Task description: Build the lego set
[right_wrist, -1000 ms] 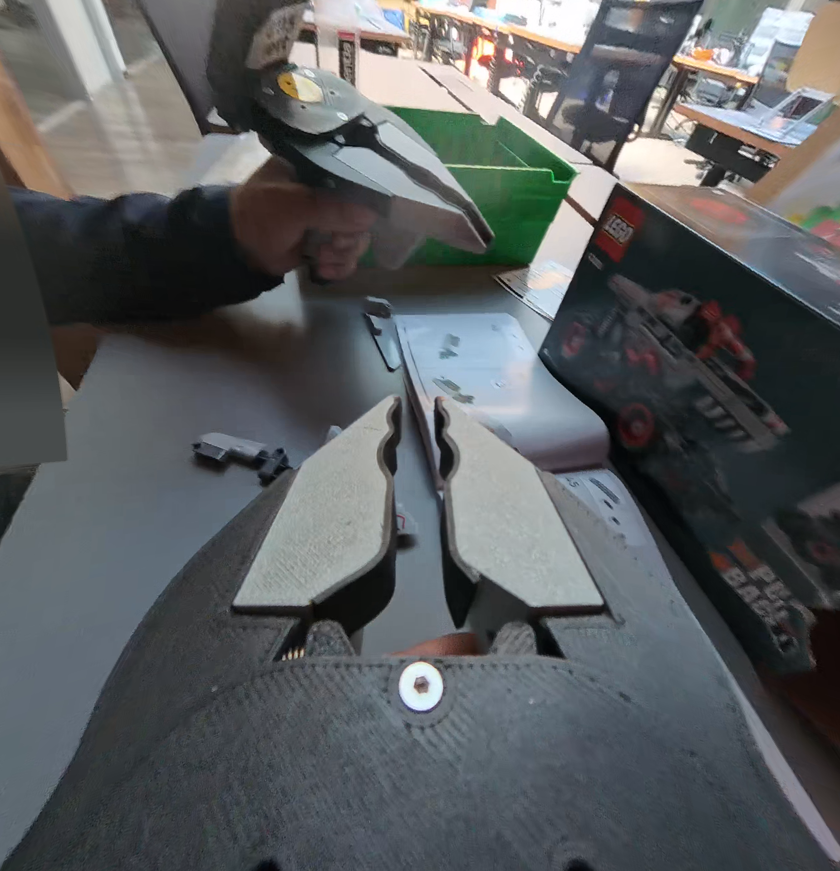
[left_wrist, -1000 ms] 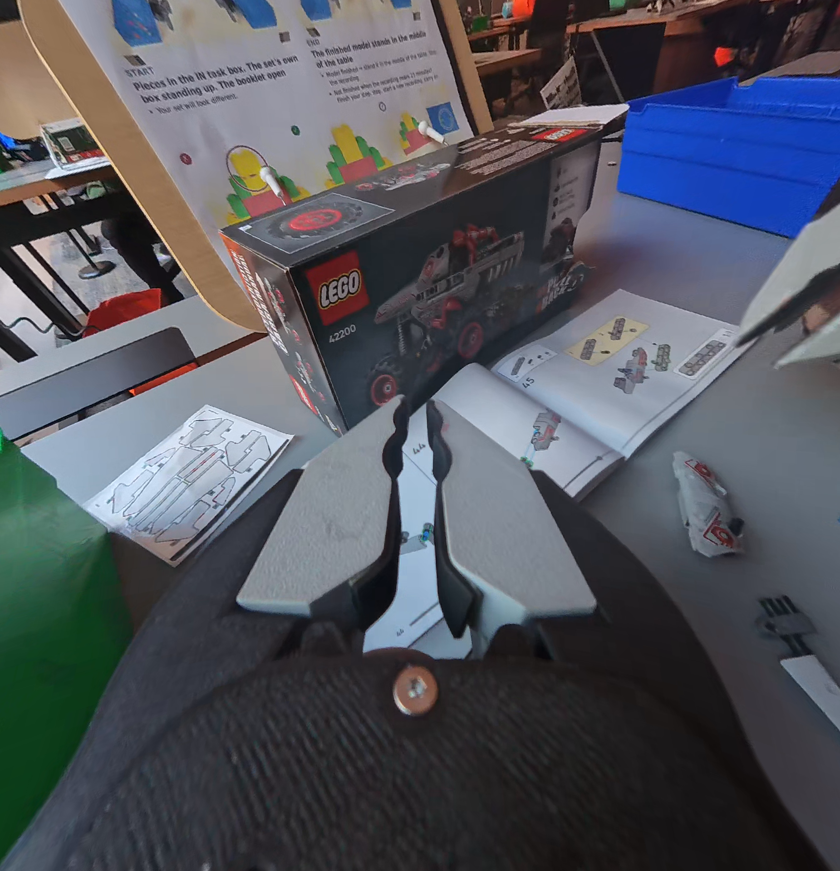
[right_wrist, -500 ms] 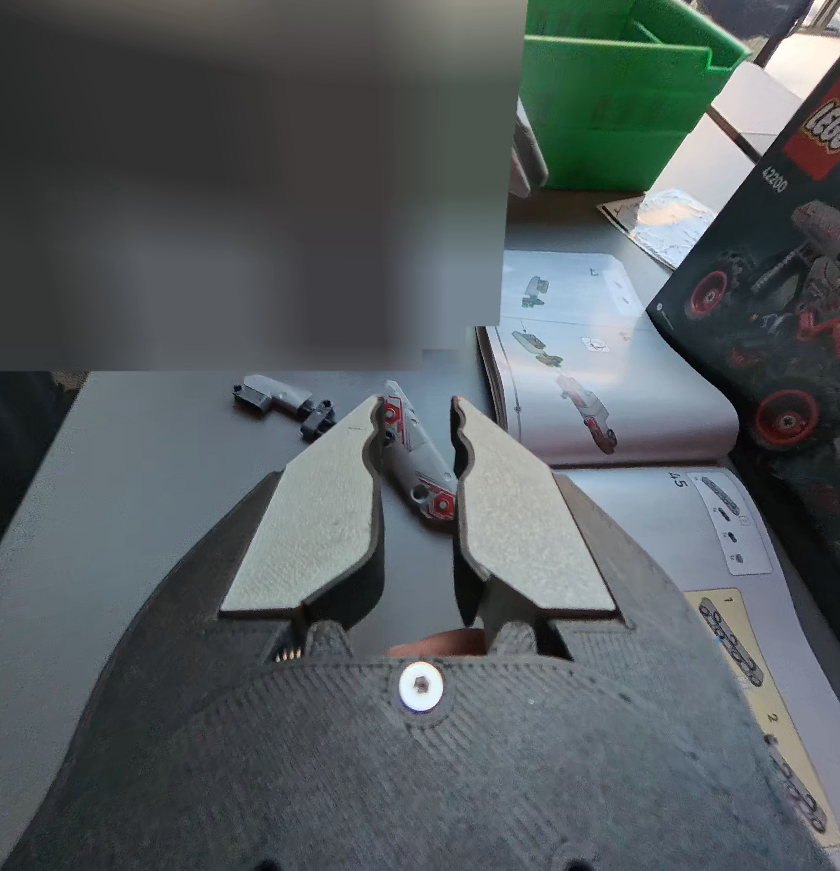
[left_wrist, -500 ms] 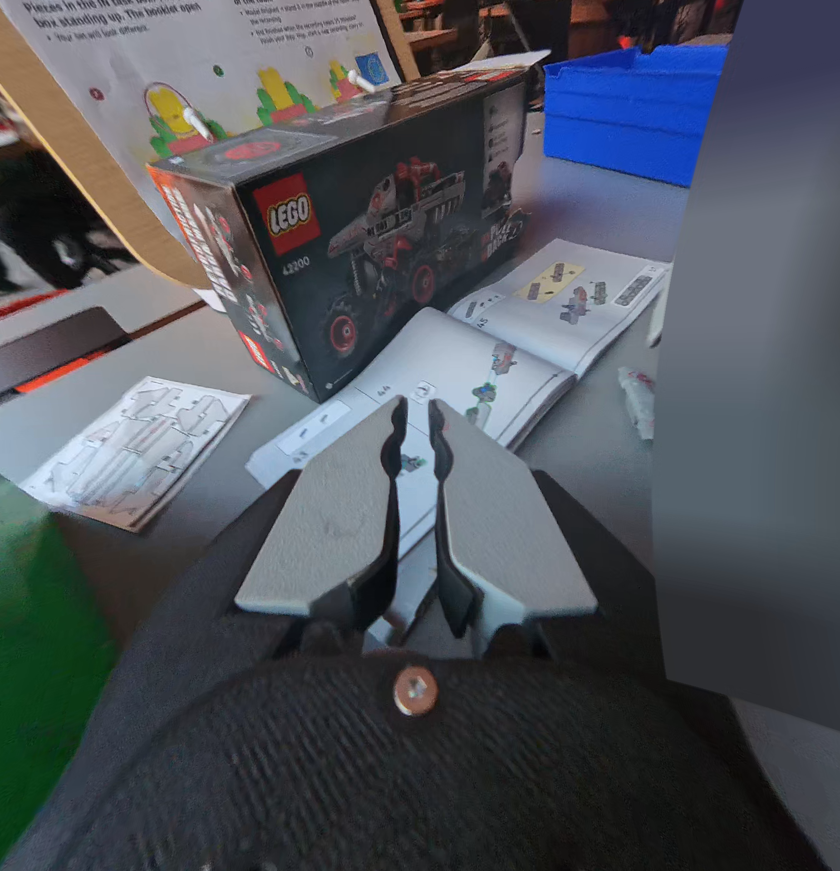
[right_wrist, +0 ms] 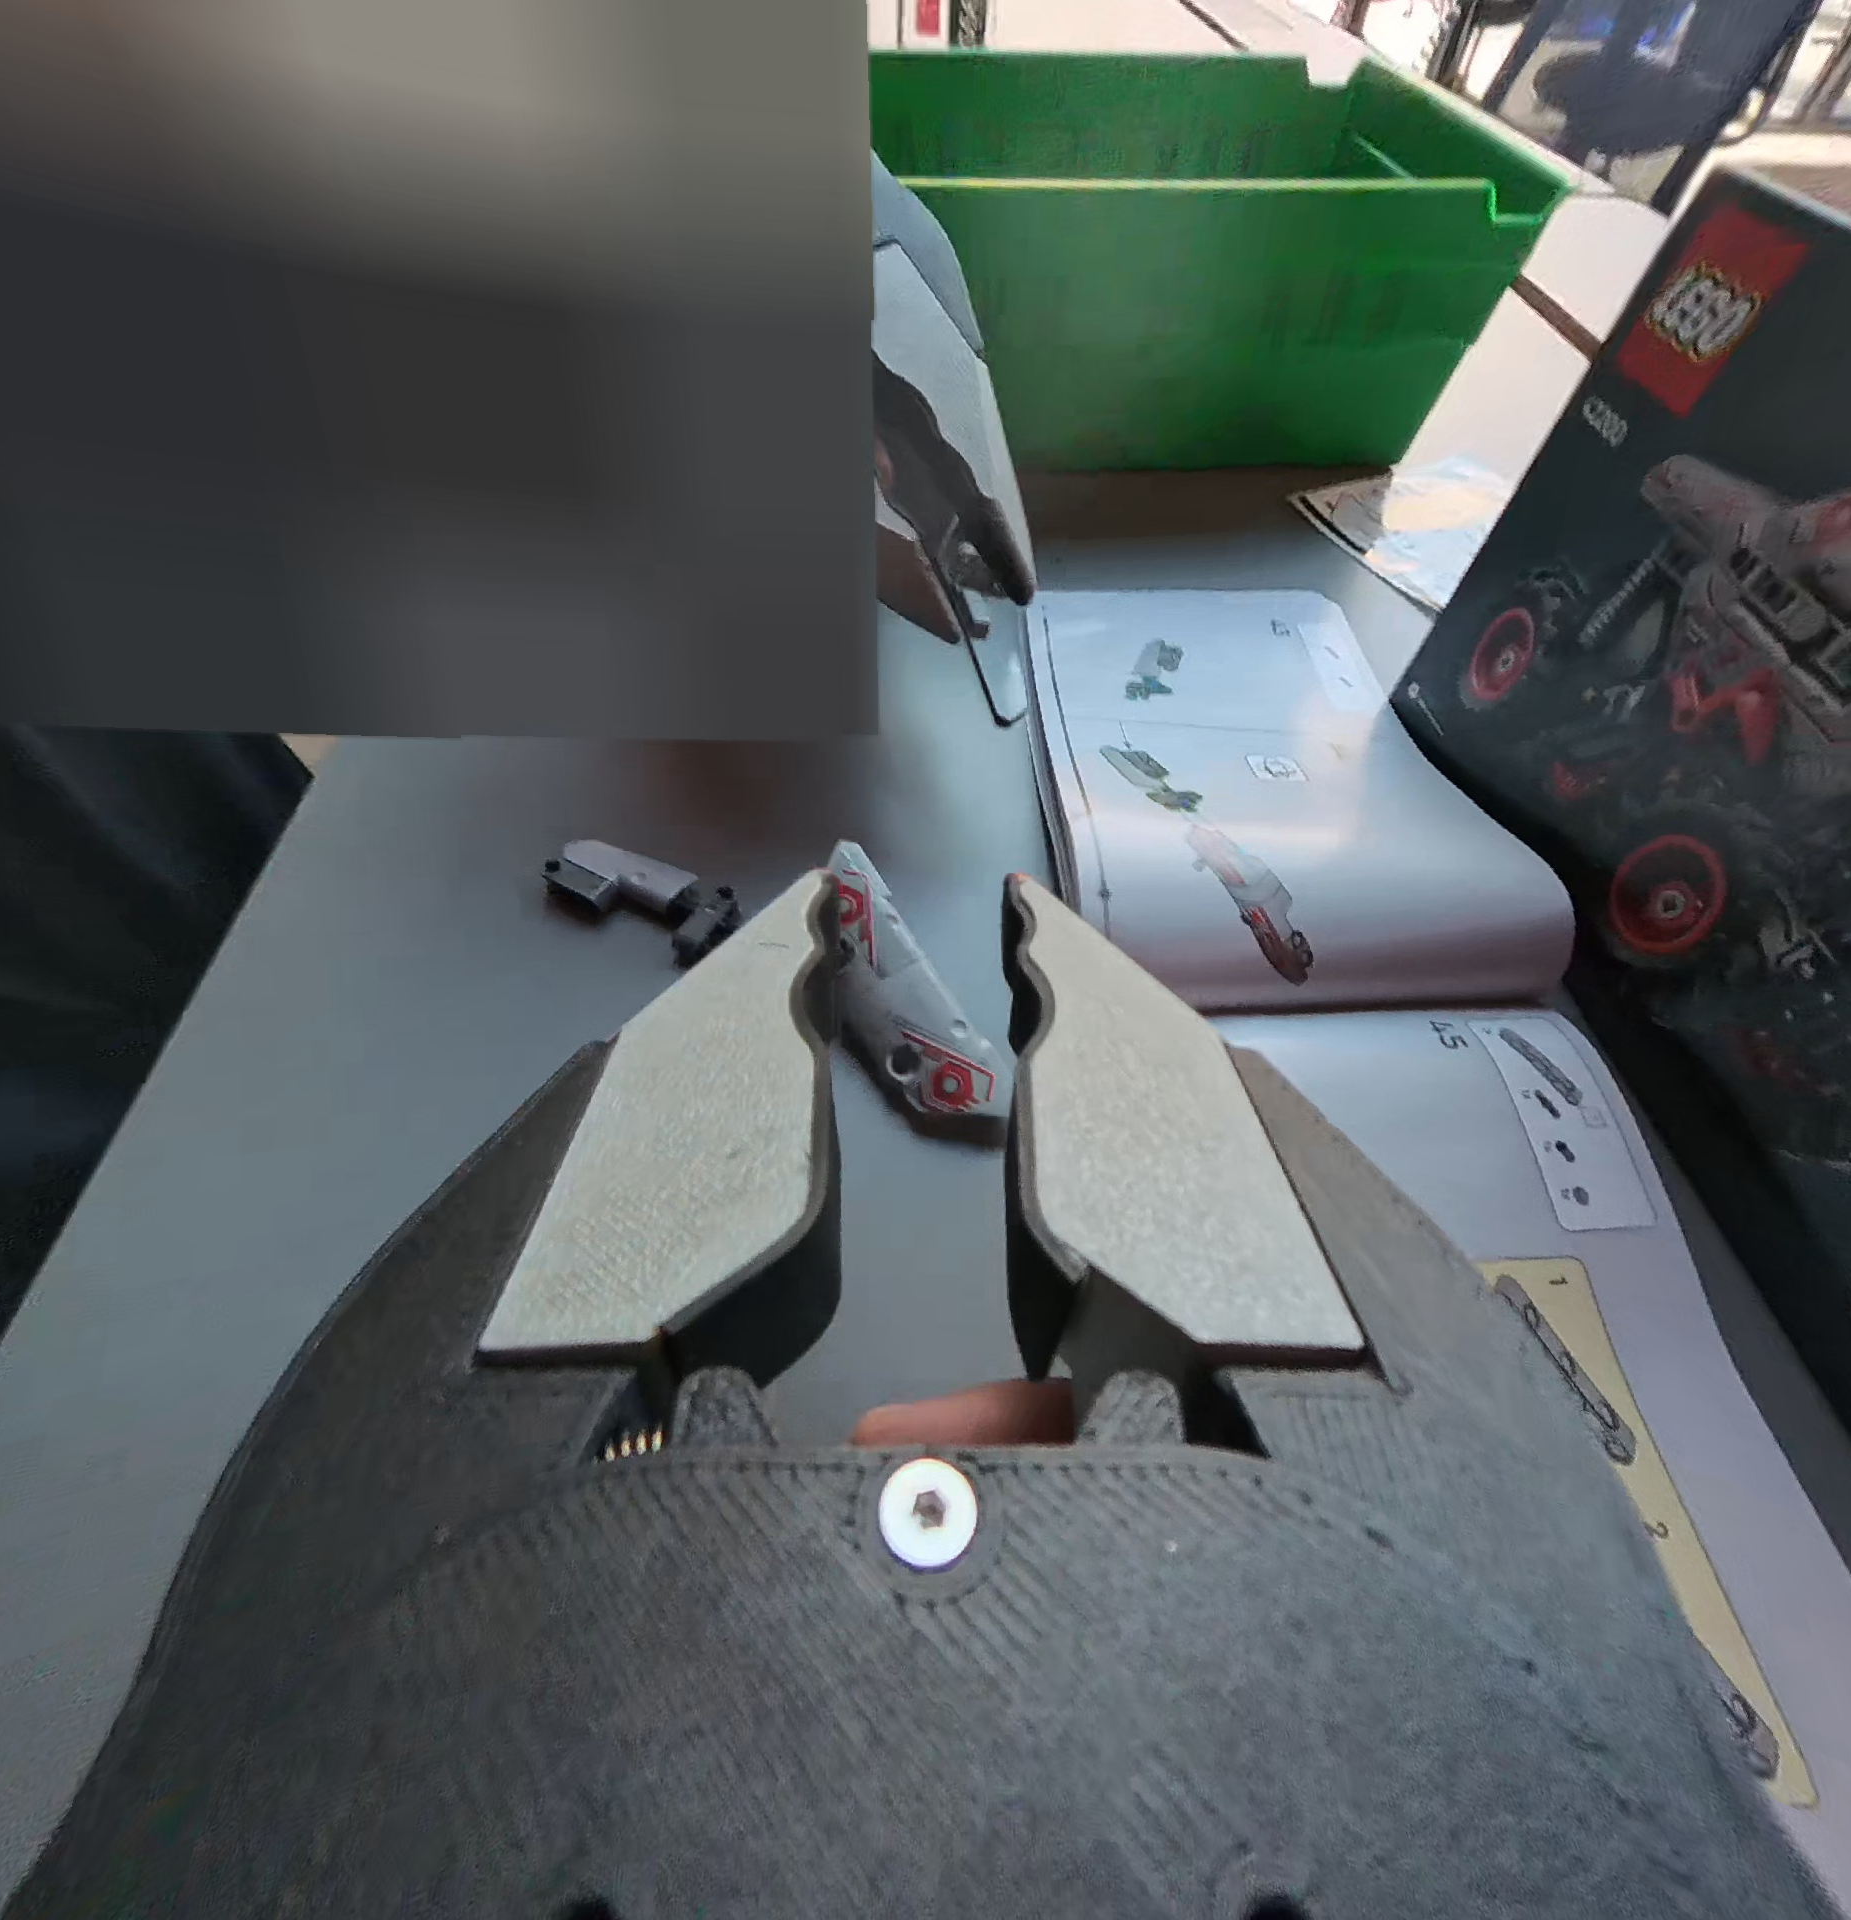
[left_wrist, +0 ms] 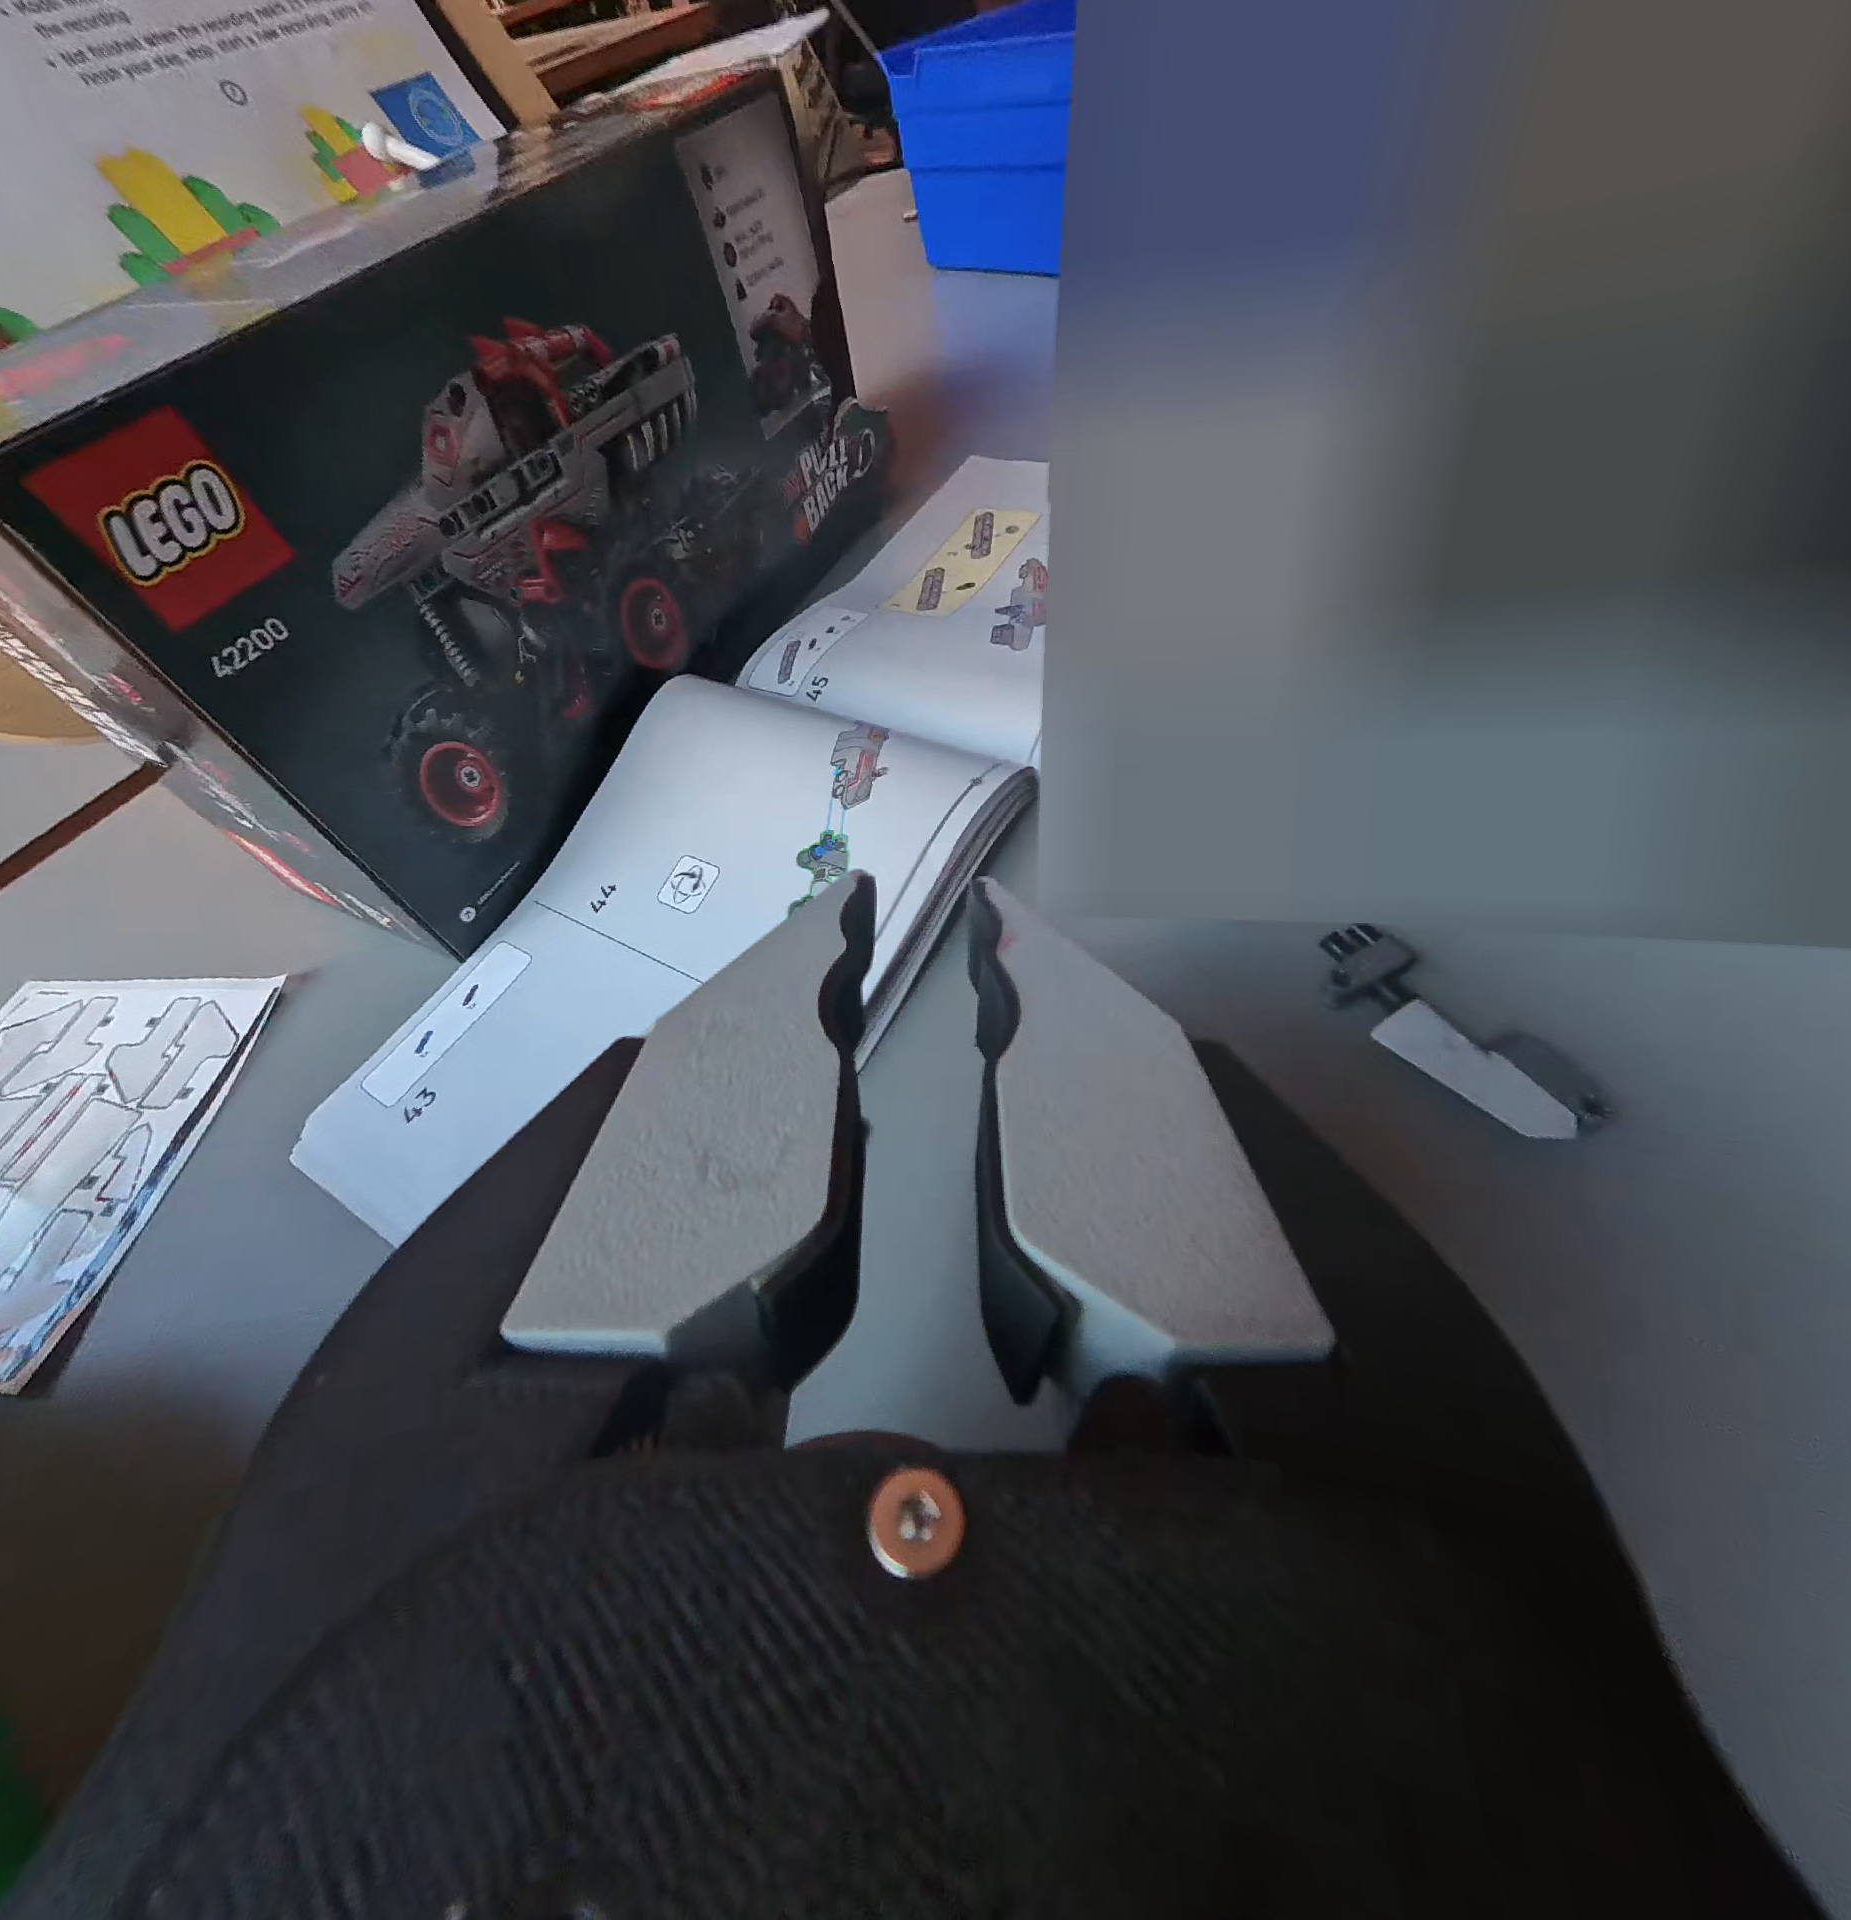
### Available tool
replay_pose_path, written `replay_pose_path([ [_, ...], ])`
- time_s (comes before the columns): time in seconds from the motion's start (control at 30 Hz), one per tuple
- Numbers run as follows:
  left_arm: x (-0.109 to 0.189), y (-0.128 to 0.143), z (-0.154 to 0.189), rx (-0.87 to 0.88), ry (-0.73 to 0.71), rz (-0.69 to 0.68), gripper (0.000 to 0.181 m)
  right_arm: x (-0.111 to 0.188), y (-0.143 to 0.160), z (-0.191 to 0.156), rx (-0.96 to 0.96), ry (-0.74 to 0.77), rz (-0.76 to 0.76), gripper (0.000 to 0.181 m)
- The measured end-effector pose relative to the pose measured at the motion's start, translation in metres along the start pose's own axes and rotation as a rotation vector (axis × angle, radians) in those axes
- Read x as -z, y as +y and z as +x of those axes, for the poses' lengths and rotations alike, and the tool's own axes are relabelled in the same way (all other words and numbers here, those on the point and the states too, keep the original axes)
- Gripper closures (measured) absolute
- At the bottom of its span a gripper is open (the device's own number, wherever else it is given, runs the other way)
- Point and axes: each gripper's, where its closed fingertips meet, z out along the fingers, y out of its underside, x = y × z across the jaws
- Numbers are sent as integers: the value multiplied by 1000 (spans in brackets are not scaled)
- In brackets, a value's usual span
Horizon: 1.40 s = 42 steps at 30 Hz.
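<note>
The right gripper (right_wrist: 916, 894) hangs low over a grey table (right_wrist: 277, 1143), its jaws parted a moderate way and holding nothing, with a grey panel piece with red stickers (right_wrist: 916, 1023) lying flat on the table in the gap between its fingers; whether they touch it cannot be told. Just to the left of that piece lies a small dark grey connector assembly (right_wrist: 640, 894). The open instruction booklet (right_wrist: 1264, 790) rests to the right, against the upright black set box (right_wrist: 1731, 675), with a green bin (right_wrist: 1191, 281) behind. The left gripper (left_wrist: 919, 899), jaws a narrow way apart and empty, hovers at the booklet's (left_wrist: 692, 894) near edge, beside a sticker sheet (left_wrist: 79, 1122). A blue bin (left_wrist: 983, 156) stands beyond the box (left_wrist: 433, 468).
</note>
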Motion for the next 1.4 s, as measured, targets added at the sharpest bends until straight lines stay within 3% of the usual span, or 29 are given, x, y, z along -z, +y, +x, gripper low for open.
replay_pose_path([
  [0.03,1,-2,-1,8,2,12,167,0,-3,-3,13,-5,8,153],
  [0.23,6,-8,-9,-18,-54,45,171,-4,6,-4,120,61,-68,150],
  [0.57,15,-12,39,-94,132,89,164,4,20,6,14,103,-42,149],
  [0.9,31,-5,71,-122,322,90,163,8,17,-12,32,43,-32,150],
  [1.27,22,6,62,-202,235,-1,164,-3,24,-34,74,-58,-101,150],
  [1.4,24,9,73,-179,318,-10,162,-3,27,-36,72,-73,-115,152],
])
